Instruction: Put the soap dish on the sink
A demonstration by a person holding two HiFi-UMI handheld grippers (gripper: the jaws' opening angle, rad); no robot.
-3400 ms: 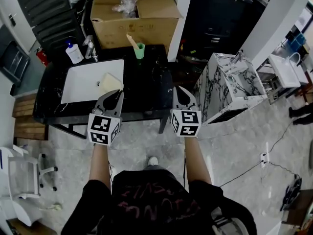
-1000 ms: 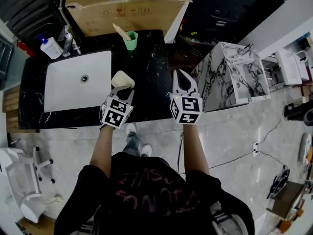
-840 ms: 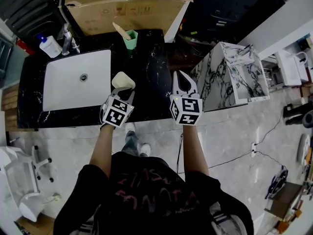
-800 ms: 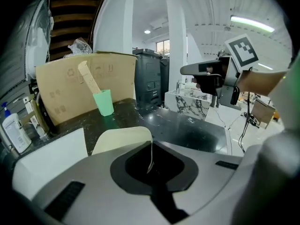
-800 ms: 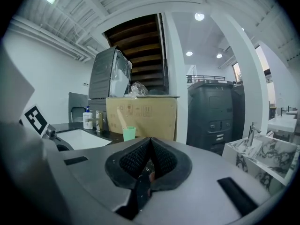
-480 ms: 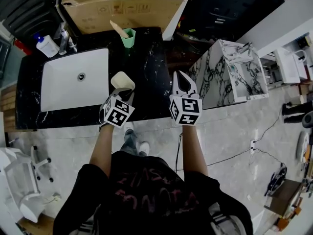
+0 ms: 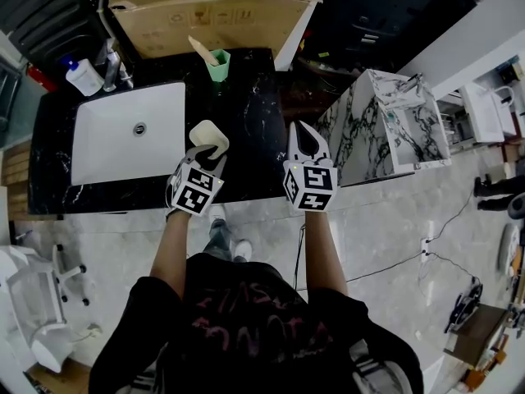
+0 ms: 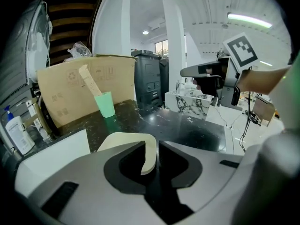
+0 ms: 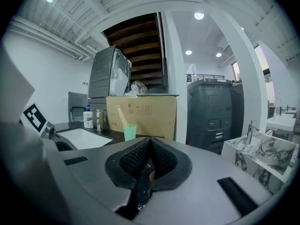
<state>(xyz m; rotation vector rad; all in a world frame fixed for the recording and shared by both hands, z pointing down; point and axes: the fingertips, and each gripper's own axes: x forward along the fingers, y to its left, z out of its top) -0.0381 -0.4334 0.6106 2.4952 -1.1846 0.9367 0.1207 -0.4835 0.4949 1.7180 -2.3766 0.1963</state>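
My left gripper [image 7: 205,153] clamps the cream soap dish [image 7: 210,133] by its rim, over the black counter [image 7: 250,121] just right of the white sink [image 7: 107,150]. My right gripper [image 7: 304,131], jaws together, hangs empty farther right.

The sink [image 7: 123,138] sits in the left part of the counter [image 7: 254,113] before you, with the bottle [image 7: 84,78] and tap [image 7: 113,71] behind it at the back left and the cup [image 7: 217,66] behind and to its right. The box [image 7: 205,23] stands beyond the counter's back edge. The soap dish [image 7: 208,136], between your left gripper's [image 7: 205,153] jaws, is over the counter just right of the sink. Your right gripper [image 7: 300,134] is further right, and a second vanity [image 7: 385,130] stands right of the counter.
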